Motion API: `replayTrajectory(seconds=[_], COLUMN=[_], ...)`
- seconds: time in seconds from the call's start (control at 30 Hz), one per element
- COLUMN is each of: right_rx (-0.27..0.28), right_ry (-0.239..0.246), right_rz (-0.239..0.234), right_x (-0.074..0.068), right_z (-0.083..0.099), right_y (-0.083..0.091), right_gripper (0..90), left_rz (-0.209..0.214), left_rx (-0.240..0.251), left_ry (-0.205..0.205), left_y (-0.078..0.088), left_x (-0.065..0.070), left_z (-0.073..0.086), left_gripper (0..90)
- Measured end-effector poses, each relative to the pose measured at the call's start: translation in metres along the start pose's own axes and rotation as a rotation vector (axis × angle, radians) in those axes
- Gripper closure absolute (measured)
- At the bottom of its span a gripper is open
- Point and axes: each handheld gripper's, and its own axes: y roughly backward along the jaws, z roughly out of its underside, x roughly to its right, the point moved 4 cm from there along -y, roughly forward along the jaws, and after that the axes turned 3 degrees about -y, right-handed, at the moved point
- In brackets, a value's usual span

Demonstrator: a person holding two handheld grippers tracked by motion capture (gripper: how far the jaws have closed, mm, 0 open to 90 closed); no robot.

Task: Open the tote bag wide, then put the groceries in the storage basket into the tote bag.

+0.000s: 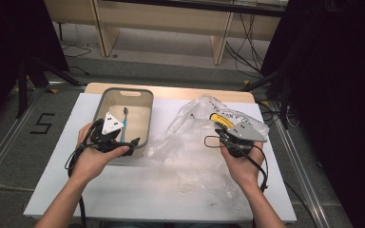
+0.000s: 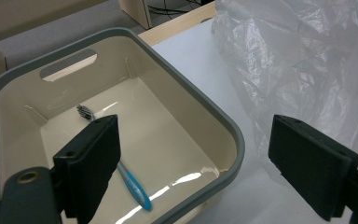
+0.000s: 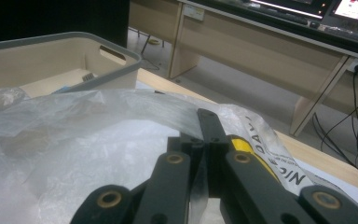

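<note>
Toothbrush [image 1: 124, 122] is lying inside the bin [image 1: 146, 124] in the high view; your left gripper [image 1: 132, 142] is hovering at its near rim and your right gripper [image 1: 218, 128] is resting on the plastic bag [image 1: 195, 147]. Left gripper view: jaws are standing wide apart, gripping nothing, the brush partly hidden behind one. Right gripper view: jaws are pinching the bag's film shut. Judged step: unpacking; next, reach inside for the half-hidden yellow item [image 3: 242, 145].

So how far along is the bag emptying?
Done: a toothbrush already lies in the grey bin. In hand: the right tool is shut on the plastic bag, and the left tool hangs open over the bin. Left: a yellow item sits in the bag.
</note>
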Motion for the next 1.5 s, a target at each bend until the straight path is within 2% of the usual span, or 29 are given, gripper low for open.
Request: replayTrajectory(seconds=[0.4,0.83,1.03,1.2,1.4,1.5], right_rx=[-0.003,-0.005,-0.011,-0.013,-0.011,-0.01], right_ry=[-0.007,-0.01,-0.009,-0.009,-0.01,-0.011], right_rz=[0.005,0.005,0.004,-0.003,-0.003,-0.004], right_x=[0.0,0.002,0.002,0.001,0.002,0.002], right_z=[0.0,0.002,0.003,0.005,0.004,0.004], right_y=[0.001,0.001,0.002,0.002,0.002,0.003], right_gripper=[90.0,90.0,90.0,90.0,90.0,90.0], left_rz=[-0.014,-0.024,-0.05,-0.067,-0.091,-0.101], left_rx=[-0.011,-0.023,-0.043,-0.073,-0.1,-0.124], left_ry=[0.024,0.034,0.053,0.084,0.083,0.098], left_y=[-0.002,-0.005,-0.008,-0.014,-0.028,-0.037], left_x=[-0.007,-0.012,-0.016,-0.022,-0.035,-0.042], left_z=[0.003,0.004,0.001,-0.005,-0.024,-0.027], left_gripper=[17.3,17.9,20.0,20.6,21.9,22.5])
